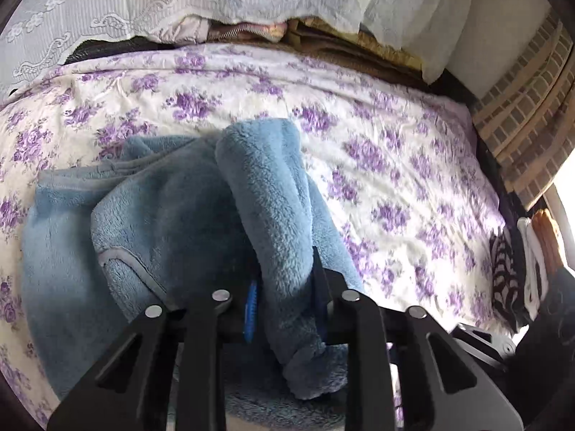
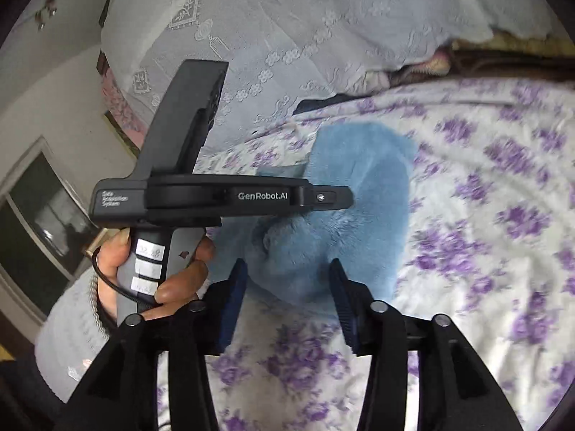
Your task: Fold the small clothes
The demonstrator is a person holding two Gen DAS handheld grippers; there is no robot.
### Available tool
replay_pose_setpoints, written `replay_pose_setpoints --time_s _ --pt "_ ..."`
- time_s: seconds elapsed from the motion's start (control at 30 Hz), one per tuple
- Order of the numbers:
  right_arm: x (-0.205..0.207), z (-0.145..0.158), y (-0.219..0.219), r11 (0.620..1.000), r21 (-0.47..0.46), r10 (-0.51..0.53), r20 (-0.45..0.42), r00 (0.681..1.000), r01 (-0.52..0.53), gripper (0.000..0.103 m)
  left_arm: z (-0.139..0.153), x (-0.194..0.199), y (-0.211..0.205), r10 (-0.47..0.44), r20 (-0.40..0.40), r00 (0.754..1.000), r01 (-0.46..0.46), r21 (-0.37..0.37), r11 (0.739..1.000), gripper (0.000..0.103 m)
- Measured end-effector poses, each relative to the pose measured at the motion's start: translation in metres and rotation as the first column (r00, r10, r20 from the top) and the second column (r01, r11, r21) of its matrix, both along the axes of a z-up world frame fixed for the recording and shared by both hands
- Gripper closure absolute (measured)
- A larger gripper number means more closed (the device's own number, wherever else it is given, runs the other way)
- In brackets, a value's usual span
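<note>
Left wrist: left gripper (image 1: 285, 280) jaws clamp fluffy blue garment (image 1: 172, 215) (bunched, seemingly fleece); right gripper (image 2: 287, 301) jaws apart.

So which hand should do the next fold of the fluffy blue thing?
Probably the left. The left hand-held gripper already pinches a bunched fold of the blue fleece garment. The right hand-held gripper stands open with nothing between its pads, so it would need to grab first.
</note>
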State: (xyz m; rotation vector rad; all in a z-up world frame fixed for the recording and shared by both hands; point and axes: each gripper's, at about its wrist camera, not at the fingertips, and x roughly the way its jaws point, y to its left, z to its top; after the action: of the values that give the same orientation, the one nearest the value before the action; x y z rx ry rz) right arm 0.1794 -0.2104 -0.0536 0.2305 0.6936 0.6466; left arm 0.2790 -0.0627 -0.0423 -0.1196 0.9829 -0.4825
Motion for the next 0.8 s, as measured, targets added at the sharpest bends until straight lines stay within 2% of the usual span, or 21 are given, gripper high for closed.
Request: replay_pose_setpoints --time_s 0.07,0.13,0.2,0.3,0.37,0.4,0.43,0.47,0.53,0.57,0.6,0.67,0.73,0.8 --pt "-0.009 -0.003 -0.002 0.999 -0.050 -0.019 0.023 1.000 0.020 0.045 0.002 0.000 0.005 0.004 -0.013 1.000 -0.004 -0.026 1.000 0.082" --pt "-0.019 -0.008 0.005 0.993 -0.120 -0.017 0.055 0.998 0.023 0.037 0.003 0.002 0.010 0.000 -0.031 1.000 -0.001 -0.050 0.999 0.082" --pt "-0.018 -0.013 0.017 0.981 -0.192 -0.027 0.085 0.996 0.043 0.035 0.003 0.004 0.014 0.001 -0.034 0.999 -0.003 -0.058 0.998 0.081" --pt "-0.002 -0.027 0.040 0.937 -0.334 -0.073 0.091 0.993 0.100 0.035 0.001 0.004 0.020 -0.001 -0.045 0.999 -0.002 -0.077 0.997 0.081" --pt "0.011 -0.035 0.048 0.916 -0.368 -0.130 0.096 0.987 0.156 0.043 0.000 0.005 0.025 0.001 -0.052 0.999 -0.005 -0.085 0.996 0.081" --pt "0.014 -0.036 0.047 0.917 -0.357 -0.154 0.092 0.984 0.177 0.055 -0.001 0.006 0.029 0.007 -0.059 0.998 -0.012 -0.091 0.996 0.081" --pt "0.015 -0.033 0.044 0.927 -0.325 -0.168 0.085 0.982 0.187 0.058 -0.001 0.006 0.036 0.015 -0.064 0.998 -0.021 -0.098 0.995 0.080" --pt "0.015 -0.030 0.042 0.936 -0.298 -0.169 0.084 0.982 0.187 0.060 0.000 0.005 0.041 0.018 -0.065 0.998 -0.025 -0.102 0.994 0.076" --pt "0.013 -0.025 0.044 0.936 -0.292 -0.172 0.104 0.980 0.195 0.064 0.008 -0.001 0.061 0.065 -0.051 0.997 -0.070 -0.097 0.993 0.051" --pt "0.013 -0.025 0.045 0.934 -0.299 -0.170 0.109 0.979 0.195 0.064 0.011 -0.005 0.070 0.084 -0.039 0.996 -0.087 -0.099 0.991 0.033" --pt "0.013 -0.026 0.045 0.933 -0.301 -0.172 0.111 0.979 0.198 0.064 0.015 -0.010 0.083 0.106 -0.018 0.994 -0.108 -0.109 0.988 0.024" --pt "0.012 -0.026 0.047 0.932 -0.296 -0.181 0.114 0.977 0.207 0.064 0.017 -0.016 0.101 0.129 -0.021 0.991 -0.130 -0.125 0.983 0.022" --pt "0.009 -0.025 0.054 0.928 -0.308 -0.175 0.135 0.975 0.209 0.064 0.011 -0.015 0.110 0.130 -0.057 0.990 -0.137 -0.141 0.980 0.021" --pt "0.004 -0.022 0.064 0.920 -0.334 -0.156 0.170 0.973 0.206 0.064 -0.002 -0.009 0.106 0.126 -0.100 0.987 -0.135 -0.092 0.987 0.017"
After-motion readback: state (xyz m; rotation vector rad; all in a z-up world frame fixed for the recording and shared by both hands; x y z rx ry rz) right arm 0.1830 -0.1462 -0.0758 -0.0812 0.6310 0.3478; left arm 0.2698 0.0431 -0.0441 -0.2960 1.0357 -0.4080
